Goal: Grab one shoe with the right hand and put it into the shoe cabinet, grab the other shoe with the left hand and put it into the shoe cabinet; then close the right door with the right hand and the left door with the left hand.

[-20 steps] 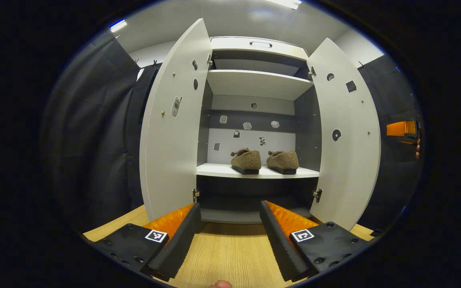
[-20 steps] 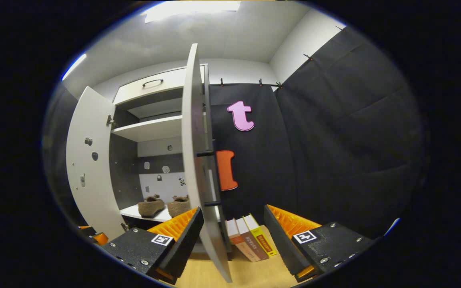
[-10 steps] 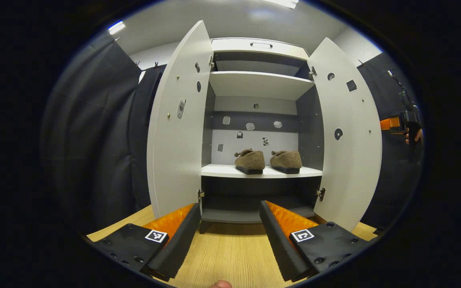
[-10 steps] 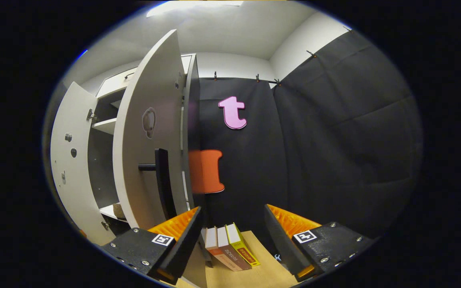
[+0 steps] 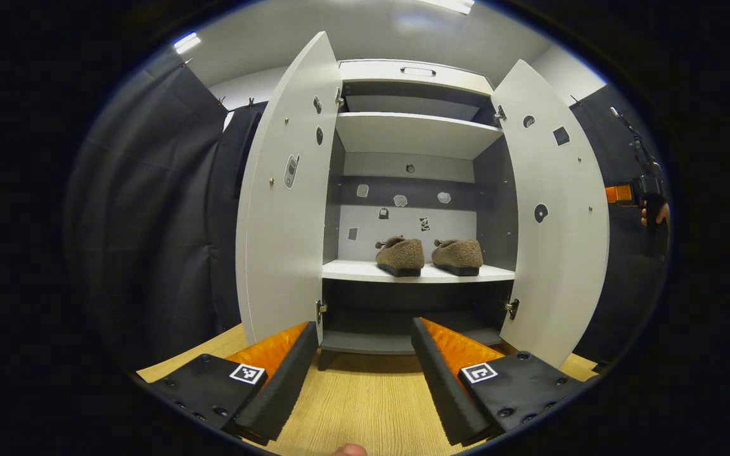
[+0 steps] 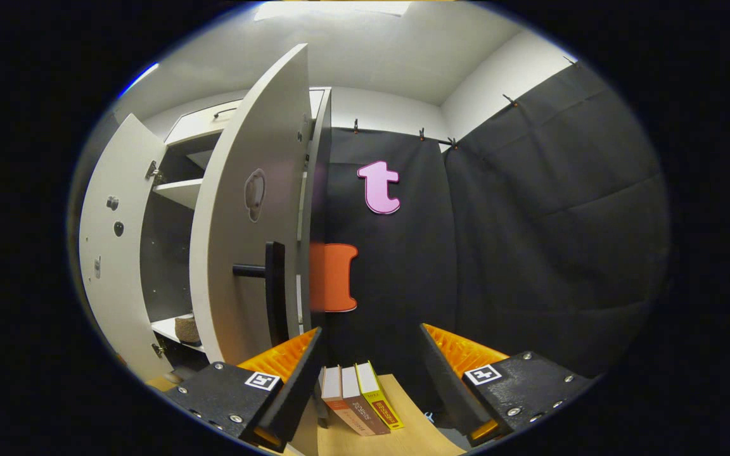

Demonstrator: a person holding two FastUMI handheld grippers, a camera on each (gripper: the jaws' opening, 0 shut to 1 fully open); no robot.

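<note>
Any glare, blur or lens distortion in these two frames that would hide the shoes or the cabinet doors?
Left gripper view: sharp; both shoes evenly lit on the shelf; fisheye bows the left door and right door; the ceiling light glares without masking anything. Right gripper view: sharp; bright ceiling patch; the right door curves and blocks most of the interior, one shoe partly visible in shadow.

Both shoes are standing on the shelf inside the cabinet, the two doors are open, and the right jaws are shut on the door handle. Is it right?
Not quite. In the right gripper view the right gripper is open and the door handle lies apart from it. Both shoes stand on the shelf, doors open.
</note>
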